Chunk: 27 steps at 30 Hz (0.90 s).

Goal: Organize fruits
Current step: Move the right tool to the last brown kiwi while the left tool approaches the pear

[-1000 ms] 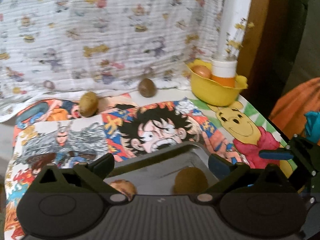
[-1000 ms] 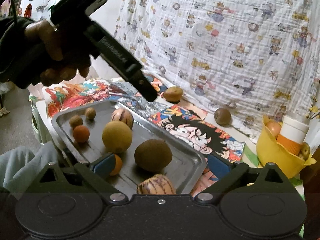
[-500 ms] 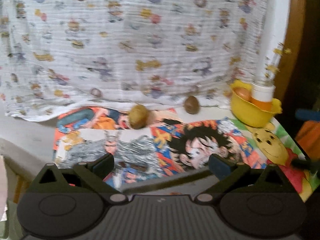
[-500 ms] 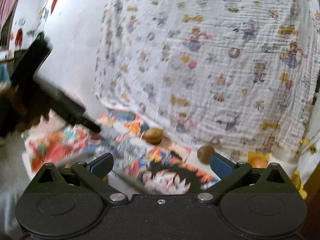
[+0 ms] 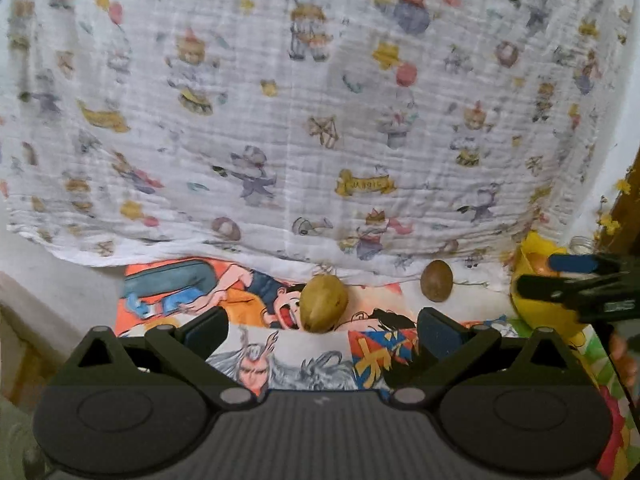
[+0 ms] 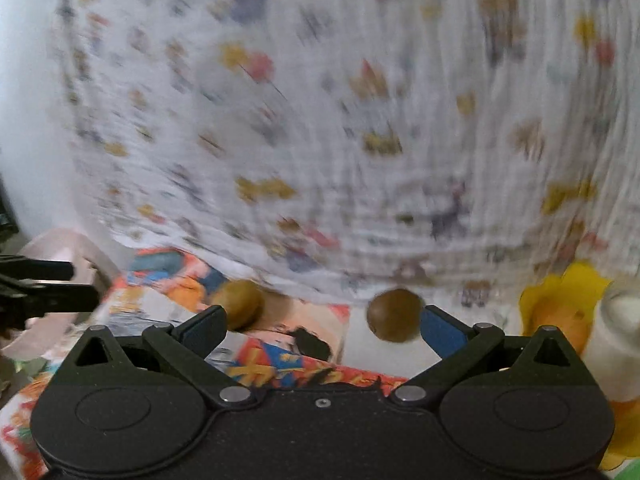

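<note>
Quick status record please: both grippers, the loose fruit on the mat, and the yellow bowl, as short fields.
left gripper: jaws open, empty, facing the yellow-green fruit
right gripper: jaws open, empty; view is motion-blurred
yellow-green fruit: on the cartoon mat, at the cloth's edge
brown fruit: right of it, apart, on a bare white strip
yellow bowl: far right, an orange fruit inside
white cup: at the bowl; whether it stands inside cannot be told

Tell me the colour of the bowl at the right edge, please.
Yellow bowl; the left wrist view shows it sharpest.
</note>
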Motion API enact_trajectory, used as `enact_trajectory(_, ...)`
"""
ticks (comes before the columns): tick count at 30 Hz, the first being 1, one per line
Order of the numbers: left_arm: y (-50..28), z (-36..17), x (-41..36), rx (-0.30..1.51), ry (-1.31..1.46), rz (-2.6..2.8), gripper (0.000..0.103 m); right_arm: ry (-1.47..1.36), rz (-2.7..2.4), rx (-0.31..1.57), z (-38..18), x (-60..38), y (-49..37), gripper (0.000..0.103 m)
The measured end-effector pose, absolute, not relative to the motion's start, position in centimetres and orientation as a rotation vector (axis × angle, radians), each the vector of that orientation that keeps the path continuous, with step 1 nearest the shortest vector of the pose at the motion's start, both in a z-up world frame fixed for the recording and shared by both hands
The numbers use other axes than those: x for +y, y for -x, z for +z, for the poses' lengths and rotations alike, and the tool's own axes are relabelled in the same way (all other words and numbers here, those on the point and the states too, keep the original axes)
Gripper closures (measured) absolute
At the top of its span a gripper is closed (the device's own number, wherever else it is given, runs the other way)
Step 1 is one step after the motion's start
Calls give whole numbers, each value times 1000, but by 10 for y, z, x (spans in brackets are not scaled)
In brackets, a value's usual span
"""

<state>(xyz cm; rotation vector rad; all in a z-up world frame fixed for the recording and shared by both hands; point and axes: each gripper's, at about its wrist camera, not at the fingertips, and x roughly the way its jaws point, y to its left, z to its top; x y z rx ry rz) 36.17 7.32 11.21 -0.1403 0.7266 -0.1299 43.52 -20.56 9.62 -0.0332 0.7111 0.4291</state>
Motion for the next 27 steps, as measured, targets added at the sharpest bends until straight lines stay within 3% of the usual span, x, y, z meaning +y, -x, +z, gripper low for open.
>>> enact_trajectory(9,-413,47,56,785,91,-173,1,43,335,793,21,-193,-483,1)
enact_trajectory(27,-461,-7,60,834,117,-162,1,44,252,842,-33,-181,-524,1)
